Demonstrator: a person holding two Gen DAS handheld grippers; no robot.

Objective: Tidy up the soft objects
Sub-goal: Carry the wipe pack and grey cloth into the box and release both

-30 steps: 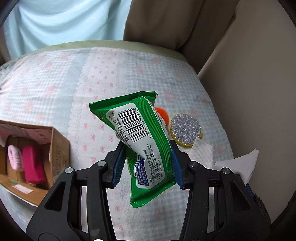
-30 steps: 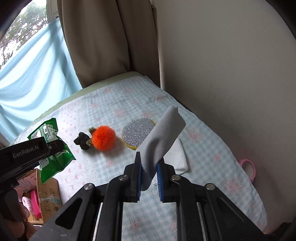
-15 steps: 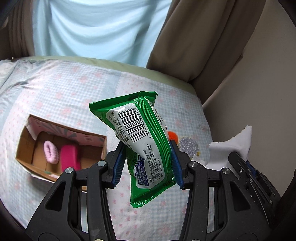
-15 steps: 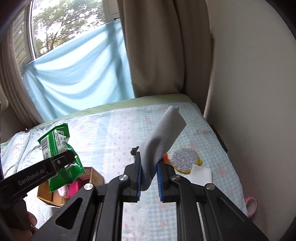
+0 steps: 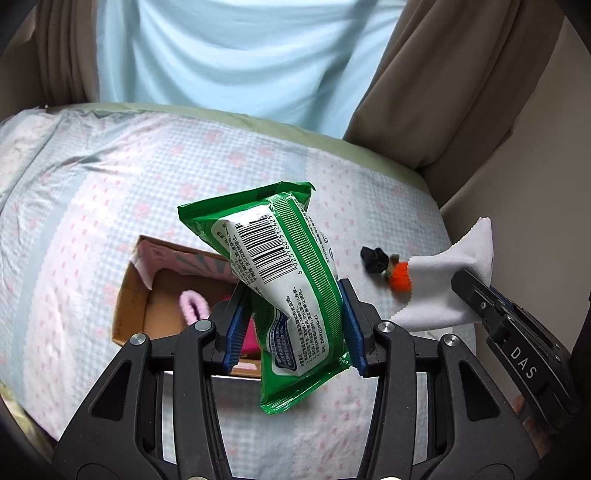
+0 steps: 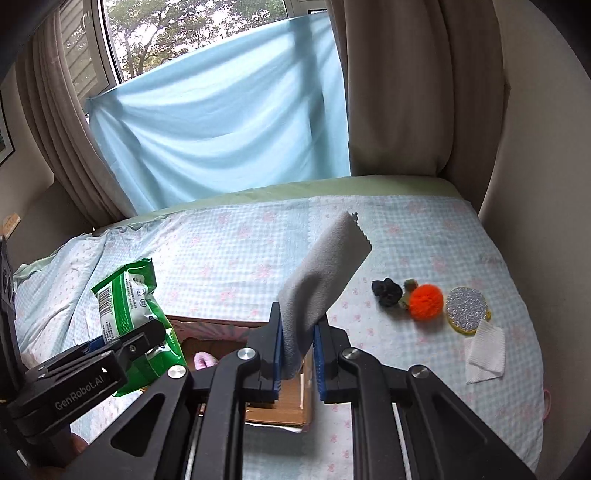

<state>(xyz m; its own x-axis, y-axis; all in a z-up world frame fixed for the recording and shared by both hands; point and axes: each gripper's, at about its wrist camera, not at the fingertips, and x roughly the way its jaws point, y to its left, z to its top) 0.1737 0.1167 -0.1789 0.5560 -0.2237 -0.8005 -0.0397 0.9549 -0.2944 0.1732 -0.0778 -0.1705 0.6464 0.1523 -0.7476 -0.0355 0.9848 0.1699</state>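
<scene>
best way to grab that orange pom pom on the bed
Grip the orange pom pom across its round fluffy body, coming straight down from above. The black scrunchie crowds its left and the glitter sponge its right, so close the fingers front to back.

The green wipes pack (image 5: 291, 295) hides part of the cardboard box (image 5: 133, 306) and its pink contents.

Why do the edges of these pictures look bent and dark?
Both views are fisheye: black corners ring each frame. In the right wrist view the curtain bows and the window glares; in the left wrist view the green wipes pack stays sharp in soft, shadowless light.
</scene>
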